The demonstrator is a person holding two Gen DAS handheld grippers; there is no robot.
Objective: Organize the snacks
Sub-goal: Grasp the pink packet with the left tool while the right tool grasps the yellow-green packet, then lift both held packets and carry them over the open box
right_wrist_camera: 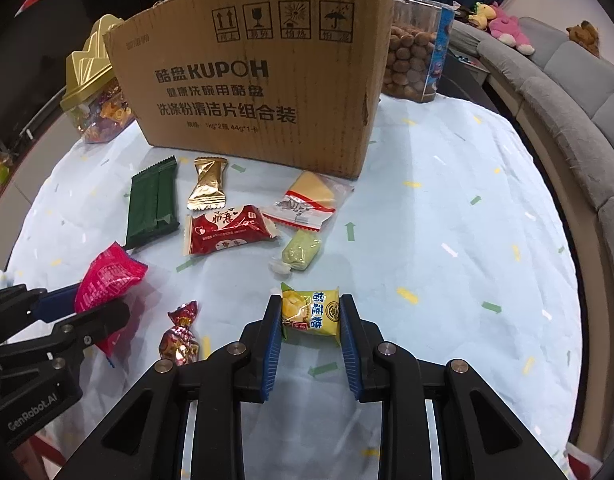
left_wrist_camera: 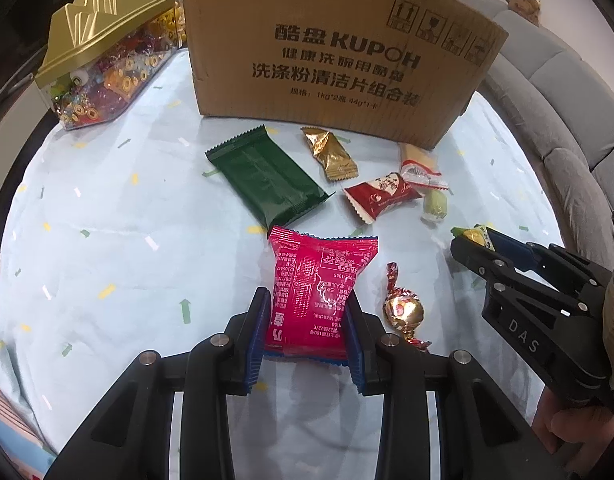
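My left gripper (left_wrist_camera: 307,296) is shut on a pink snack packet (left_wrist_camera: 319,280), with both blue pads pressing its sides above the cloth. The right gripper (right_wrist_camera: 310,304) is shut on a small yellow candy (right_wrist_camera: 311,314) held between its pads. From the right wrist view, the left gripper (right_wrist_camera: 103,300) and pink packet (right_wrist_camera: 107,276) sit at the lower left. Loose on the cloth lie a green packet (right_wrist_camera: 153,204), a gold candy (right_wrist_camera: 209,182), a red heart packet (right_wrist_camera: 227,230), a clear-wrapped cracker (right_wrist_camera: 307,200), a pale green candy (right_wrist_camera: 301,250) and a twisted red-gold candy (right_wrist_camera: 181,334).
A tall cardboard box (right_wrist_camera: 259,80) stands behind the snacks on the light blue tablecloth (right_wrist_camera: 447,240). A gold-lidded jar of sweets (left_wrist_camera: 103,48) is at the back left, and a clear tub of brown balls (right_wrist_camera: 415,60) at the back right. A grey sofa (right_wrist_camera: 567,100) runs along the right.
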